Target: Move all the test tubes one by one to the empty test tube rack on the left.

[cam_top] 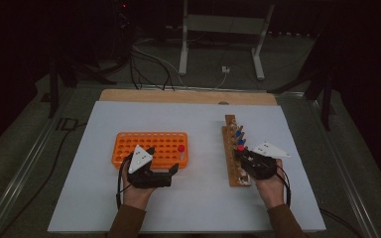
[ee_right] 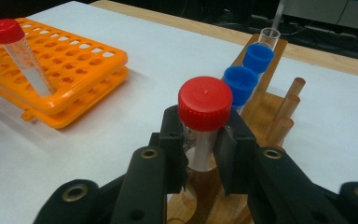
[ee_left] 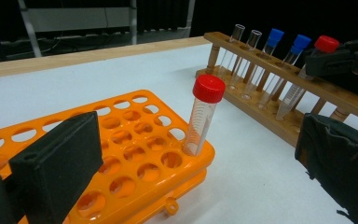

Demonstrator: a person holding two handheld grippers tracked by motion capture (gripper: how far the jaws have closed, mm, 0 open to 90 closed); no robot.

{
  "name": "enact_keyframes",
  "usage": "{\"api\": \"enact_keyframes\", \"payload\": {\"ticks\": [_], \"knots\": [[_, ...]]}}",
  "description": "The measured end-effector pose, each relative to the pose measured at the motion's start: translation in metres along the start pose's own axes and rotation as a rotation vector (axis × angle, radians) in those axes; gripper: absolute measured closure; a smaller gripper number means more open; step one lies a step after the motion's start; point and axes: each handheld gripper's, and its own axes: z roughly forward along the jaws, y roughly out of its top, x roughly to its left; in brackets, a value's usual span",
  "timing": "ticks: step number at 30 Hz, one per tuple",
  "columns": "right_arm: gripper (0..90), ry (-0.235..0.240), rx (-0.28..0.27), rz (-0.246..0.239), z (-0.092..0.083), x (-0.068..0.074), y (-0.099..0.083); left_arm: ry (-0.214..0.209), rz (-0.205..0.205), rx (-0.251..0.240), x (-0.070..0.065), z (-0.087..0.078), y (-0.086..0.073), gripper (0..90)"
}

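Brown sleeves (cam_top: 129, 220), black grippers with brass screws and grey triangular plates.

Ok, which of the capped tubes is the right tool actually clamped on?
The red-capped tube in the wooden rack: the right tool is shut on it just under its cap. The two blue-capped tubes behind it stand free, and the other red-capped tube sits in the orange rack.

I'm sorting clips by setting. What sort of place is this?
Probably a lab-style test bench in a dark workroom: capped tubes stand in a wooden tube rack and an orange tube rack on a white table, with cables on the floor behind.
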Motion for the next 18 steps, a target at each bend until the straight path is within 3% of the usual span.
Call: {"api": "enact_keyframes", "payload": {"ticks": [10, 18], "knots": [[75.0, 0.005, -0.036, 0.017, -0.014, -0.002, 0.013, -0.005, 0.017, 0.002, -0.002, 0.002, 0.002, 1.4], [75.0, 0.002, -0.063, -0.006, -0.025, 0.001, 0.026, -0.02, 0.03, 0.01, -0.005, 0.005, 0.004, 1.4]]}}
